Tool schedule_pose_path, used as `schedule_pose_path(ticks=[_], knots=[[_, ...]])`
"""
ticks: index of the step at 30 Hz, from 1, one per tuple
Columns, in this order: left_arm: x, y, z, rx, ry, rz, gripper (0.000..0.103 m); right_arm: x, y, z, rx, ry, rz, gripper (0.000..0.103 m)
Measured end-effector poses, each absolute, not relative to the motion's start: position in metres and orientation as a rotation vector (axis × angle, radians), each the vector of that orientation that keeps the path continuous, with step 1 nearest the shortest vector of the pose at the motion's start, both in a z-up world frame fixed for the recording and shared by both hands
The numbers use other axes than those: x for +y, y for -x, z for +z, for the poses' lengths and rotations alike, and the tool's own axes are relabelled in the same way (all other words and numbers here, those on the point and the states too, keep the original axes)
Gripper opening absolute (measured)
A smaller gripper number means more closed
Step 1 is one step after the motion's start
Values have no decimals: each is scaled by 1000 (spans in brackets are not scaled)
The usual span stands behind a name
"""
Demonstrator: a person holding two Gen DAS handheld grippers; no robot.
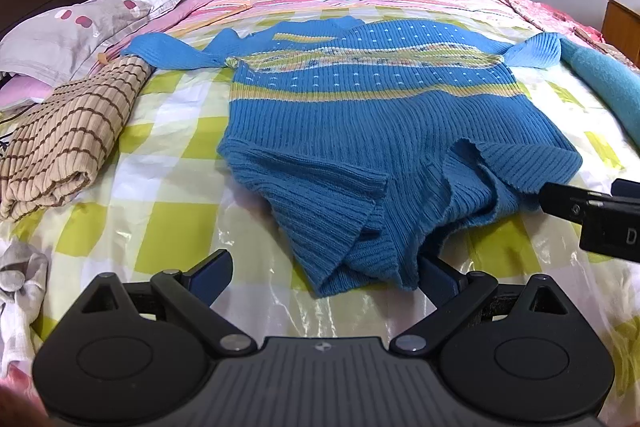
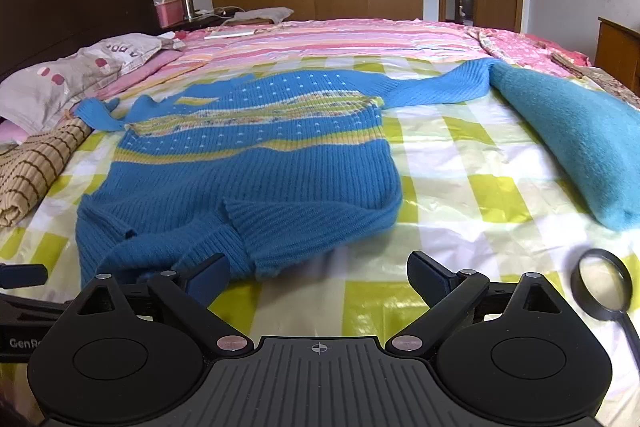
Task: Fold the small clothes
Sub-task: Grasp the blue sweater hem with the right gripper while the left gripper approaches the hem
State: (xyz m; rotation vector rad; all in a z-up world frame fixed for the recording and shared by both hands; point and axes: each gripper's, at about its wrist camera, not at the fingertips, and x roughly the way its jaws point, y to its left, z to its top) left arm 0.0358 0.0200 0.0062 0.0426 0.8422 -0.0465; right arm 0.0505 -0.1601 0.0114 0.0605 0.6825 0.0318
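A blue ribbed sweater point(image 1: 360, 131) with yellow and white patterned bands lies spread front-up on the checked yellow-and-white sheet point(image 1: 172, 211), sleeves out to both sides. Its hem point(image 1: 352, 251) is rumpled and bunched at the near edge. My left gripper point(image 1: 326, 271) stands open around that bunched hem. The right fingertip is partly hidden behind the fabric and the left one is clear of it. In the right wrist view the sweater point(image 2: 248, 179) lies ahead and to the left. My right gripper point(image 2: 320, 273) is open over bare sheet, its left finger point(image 2: 212, 269) at the hem's corner.
A folded beige striped cloth point(image 1: 68, 131) and pillows point(image 1: 80, 23) lie to the left. A teal fleece piece point(image 2: 580, 147) lies to the right, touching the sweater's sleeve end. A black magnifying glass point(image 2: 604, 283) rests near my right gripper. A crumpled white cloth point(image 1: 20, 283) sits at the near left.
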Motion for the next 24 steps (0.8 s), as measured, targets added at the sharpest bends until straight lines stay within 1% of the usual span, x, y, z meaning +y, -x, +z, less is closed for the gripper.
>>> schedule_pose_path(ticks=[2,10,24], knots=[[21,-37,6,844,-40,-48,103,-161,-56,12,693,-82,40,95],[22,-45,4,852,-46,-51,103,-163,-71,10,732,-135,68,83],[23,-44,-2,850,-36,-72,103,-188,-88,5,809,-323,72,76]])
